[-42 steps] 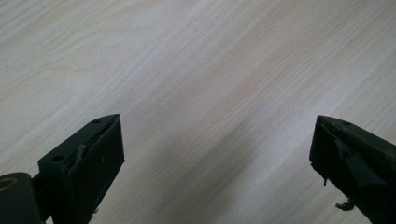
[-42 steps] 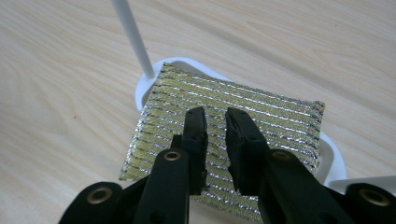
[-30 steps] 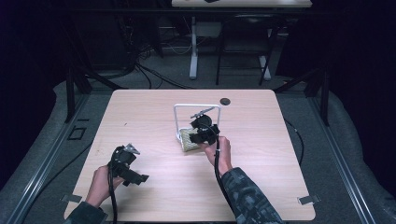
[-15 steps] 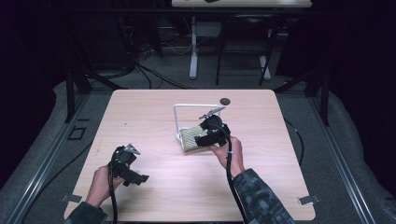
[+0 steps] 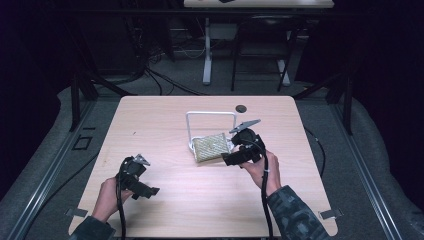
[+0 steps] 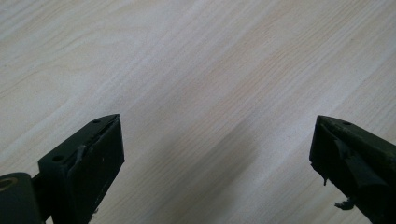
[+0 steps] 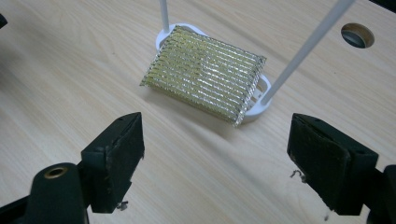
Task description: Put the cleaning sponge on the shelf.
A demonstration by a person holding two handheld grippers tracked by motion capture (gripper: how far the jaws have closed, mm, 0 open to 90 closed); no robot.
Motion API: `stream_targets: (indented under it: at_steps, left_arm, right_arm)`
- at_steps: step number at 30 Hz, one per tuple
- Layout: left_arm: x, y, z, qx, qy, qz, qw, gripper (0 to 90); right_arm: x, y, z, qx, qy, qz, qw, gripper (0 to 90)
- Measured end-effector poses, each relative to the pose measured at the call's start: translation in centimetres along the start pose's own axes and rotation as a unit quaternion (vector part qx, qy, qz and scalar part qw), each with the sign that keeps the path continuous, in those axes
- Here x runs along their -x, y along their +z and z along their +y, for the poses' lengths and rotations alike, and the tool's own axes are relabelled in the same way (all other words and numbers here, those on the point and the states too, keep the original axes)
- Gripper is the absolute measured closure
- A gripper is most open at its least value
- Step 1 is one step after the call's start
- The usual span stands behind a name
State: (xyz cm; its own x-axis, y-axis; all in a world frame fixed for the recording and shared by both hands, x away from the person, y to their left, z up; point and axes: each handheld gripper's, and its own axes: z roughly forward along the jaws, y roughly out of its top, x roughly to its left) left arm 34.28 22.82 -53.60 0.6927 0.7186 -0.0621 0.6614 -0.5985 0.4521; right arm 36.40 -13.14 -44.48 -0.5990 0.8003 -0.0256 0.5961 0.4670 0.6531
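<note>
**Ana:** Pulled back toward the person since the earlier high view, the right gripper (image 5: 226,159) has just been opening its jaws and has let go of the sponge (image 5: 211,148); nothing sits between them. The sponge rests on the white rack (image 5: 210,114) at mid-table, its near edge hanging over the base.

**Ben:** And the left gripper (image 5: 150,191)?

**Ana:** Low at the near left, unmoved. In the left gripper view its jaws stand wide apart over bare table (image 6: 196,70), holding nothing.

**Ben:** The right gripper view?

**Ana:** Jaws spread, empty, with the sponge (image 7: 205,72) ahead, tilted on the rack's base (image 7: 258,100) between two thin posts.

**Ben:** So what could go wrong?

**Ana:** I judge the sponge could slide off, since it lies slanted and overhangs. A careless swing of the right gripper, which is near, could also clip a post and drag the light rack.
</note>
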Motion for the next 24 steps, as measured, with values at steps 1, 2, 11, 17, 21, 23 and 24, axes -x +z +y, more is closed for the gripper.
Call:
stream_targets:
  at_steps: [1, 2, 11, 17, 21, 23, 24]
  left_arm:
    - [0.0, 0.0, 0.0, -0.001, 0.001, 0.0, 1.0, 3.0]
    - [0.0, 0.0, 0.0, -0.001, 0.002, 0.0, 1.0, 3.0]
    - [0.0, 0.1, 0.0, -0.001, 0.002, 0.0, 1.0, 3.0]
    - [0.2, 0.1, 0.1, -0.004, 0.004, 0.002, 1.0, 3.0]
    - [0.2, 0.2, 0.1, -0.003, 0.004, 0.001, 1.0, 3.0]
    - [0.2, 0.2, 0.2, -0.004, 0.005, 0.001, 1.0, 3.0]
    - [0.2, 0.3, 0.2, -0.006, 0.006, 0.003, 1.0, 3.0]
  right_arm:
    - [0.3, -0.6, -0.5, 0.0, -0.002, -0.004, 1.0, 17.4]
    - [0.3, -0.6, -0.5, 0.0, -0.002, -0.004, 1.0, 17.4]
    - [1.6, -1.9, -3.9, -0.014, 0.011, -0.01, 0.9998, 14.7]
    - [2.3, -2.1, -6.4, -0.029, 0.026, -0.008, 0.9992, 13.2]
    - [2.8, -2.2, -8.2, -0.039, 0.034, -0.008, 0.9986, 10.8]
    - [3.1, -2.1, -9.7, -0.045, 0.046, -0.006, 0.9979, 10.3]
    - [3.2, -2.0, -10.1, -0.046, 0.052, -0.004, 0.9975, 10.0]
